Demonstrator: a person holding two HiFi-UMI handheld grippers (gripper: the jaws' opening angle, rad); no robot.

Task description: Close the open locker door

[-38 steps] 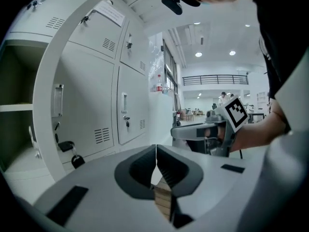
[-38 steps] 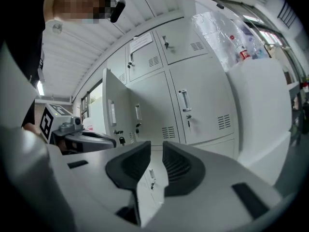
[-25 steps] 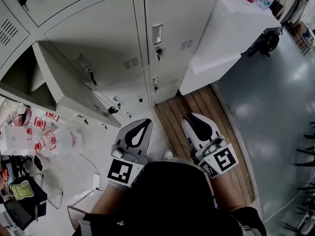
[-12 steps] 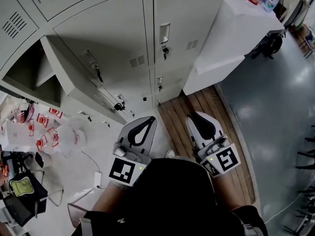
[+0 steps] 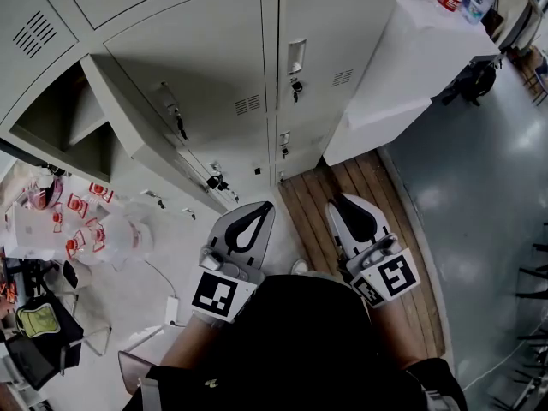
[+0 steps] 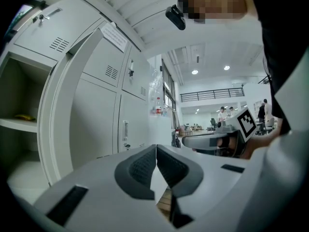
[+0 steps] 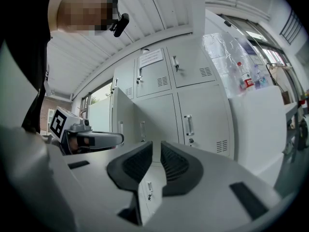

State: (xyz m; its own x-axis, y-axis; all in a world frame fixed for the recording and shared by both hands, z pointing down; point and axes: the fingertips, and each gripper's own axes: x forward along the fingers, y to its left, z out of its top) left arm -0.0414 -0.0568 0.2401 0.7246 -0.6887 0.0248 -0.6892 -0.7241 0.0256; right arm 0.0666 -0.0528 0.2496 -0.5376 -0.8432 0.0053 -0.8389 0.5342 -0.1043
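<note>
Two grippers were held low in front of the person's dark torso, side by side, tips toward the lockers. The left gripper [image 5: 262,206] had its jaws pressed together on nothing; the right gripper [image 5: 339,199] was likewise closed and empty. The open locker door [image 5: 141,135] stood swung out at upper left, well apart from both. A wooden platform [image 5: 312,208] lay under the tips, with a grey floor [image 5: 479,187] beyond. The open compartment [image 5: 60,122] was partly cut off.

Matt grey painted metal locker door [image 5: 141,144]
</note>
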